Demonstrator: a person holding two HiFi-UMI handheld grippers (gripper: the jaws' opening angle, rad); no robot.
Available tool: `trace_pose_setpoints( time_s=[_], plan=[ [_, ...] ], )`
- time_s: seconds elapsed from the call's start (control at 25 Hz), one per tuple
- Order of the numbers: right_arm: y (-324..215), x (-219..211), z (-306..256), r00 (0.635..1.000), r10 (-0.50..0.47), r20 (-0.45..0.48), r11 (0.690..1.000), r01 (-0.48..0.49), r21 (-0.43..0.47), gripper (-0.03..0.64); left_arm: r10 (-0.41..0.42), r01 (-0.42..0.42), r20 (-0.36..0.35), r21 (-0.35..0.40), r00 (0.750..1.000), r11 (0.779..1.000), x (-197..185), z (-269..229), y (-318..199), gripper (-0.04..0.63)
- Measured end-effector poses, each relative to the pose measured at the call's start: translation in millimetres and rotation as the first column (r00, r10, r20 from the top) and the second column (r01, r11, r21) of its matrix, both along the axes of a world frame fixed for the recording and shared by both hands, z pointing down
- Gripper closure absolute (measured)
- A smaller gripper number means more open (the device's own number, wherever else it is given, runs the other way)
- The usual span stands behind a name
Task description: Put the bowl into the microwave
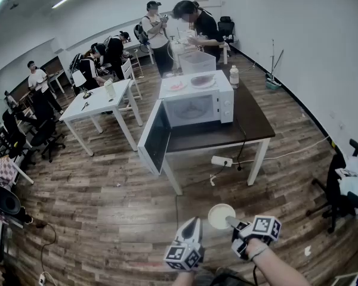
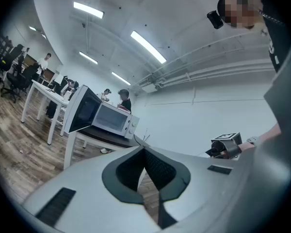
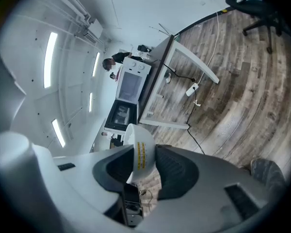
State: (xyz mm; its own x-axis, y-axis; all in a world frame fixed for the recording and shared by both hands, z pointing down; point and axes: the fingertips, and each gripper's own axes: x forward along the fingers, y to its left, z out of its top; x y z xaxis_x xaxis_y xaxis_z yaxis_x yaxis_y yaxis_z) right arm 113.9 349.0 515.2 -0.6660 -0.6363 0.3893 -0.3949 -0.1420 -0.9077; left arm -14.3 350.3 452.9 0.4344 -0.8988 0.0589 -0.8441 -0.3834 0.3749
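Observation:
A white bowl point(image 1: 221, 215) with a yellow band hangs low over the wooden floor, held by its rim in my right gripper point(image 1: 231, 222). In the right gripper view the bowl point(image 3: 139, 152) is pinched between the two dark pads of the right gripper point(image 3: 141, 165). My left gripper point(image 1: 193, 224) is beside it on the left, with its jaws together and nothing in them; the left gripper point(image 2: 145, 163) points up towards the room. The white microwave point(image 1: 198, 105) stands on a dark table point(image 1: 253, 121) ahead with its door point(image 1: 154, 137) swung open to the left.
A power strip point(image 1: 221, 161) and cables lie on the floor under the dark table. A bottle point(image 1: 234, 76) stands by the microwave, and plates lie on its top. A white table point(image 1: 98, 103) is at the left, an office chair point(image 1: 340, 186) at the right. Several people work at the back.

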Motion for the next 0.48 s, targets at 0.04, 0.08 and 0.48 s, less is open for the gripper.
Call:
trace_pose_setpoints(
  time_s=[0.04,0.08,0.48],
  plan=[
    [2,1,0,1.000,0.001,0.003,1.000,-0.001,0.000,0.488,-0.002,0.002,0.002,0.001,1.000,1.000,1,1,3,0.595],
    [4,3,0,1.000,0.002,0.005,1.000,-0.002,0.001,0.488,-0.005,0.005,0.004,0.003,1.000,1.000,2,1,5,0.595],
    [-2,11,-7,1.000,-0.005,-0.008,1.000,0.005,0.012,0.488,0.000,-0.001,0.025,0.027,1.000,1.000,20,-4,-4,0.595]
  ],
)
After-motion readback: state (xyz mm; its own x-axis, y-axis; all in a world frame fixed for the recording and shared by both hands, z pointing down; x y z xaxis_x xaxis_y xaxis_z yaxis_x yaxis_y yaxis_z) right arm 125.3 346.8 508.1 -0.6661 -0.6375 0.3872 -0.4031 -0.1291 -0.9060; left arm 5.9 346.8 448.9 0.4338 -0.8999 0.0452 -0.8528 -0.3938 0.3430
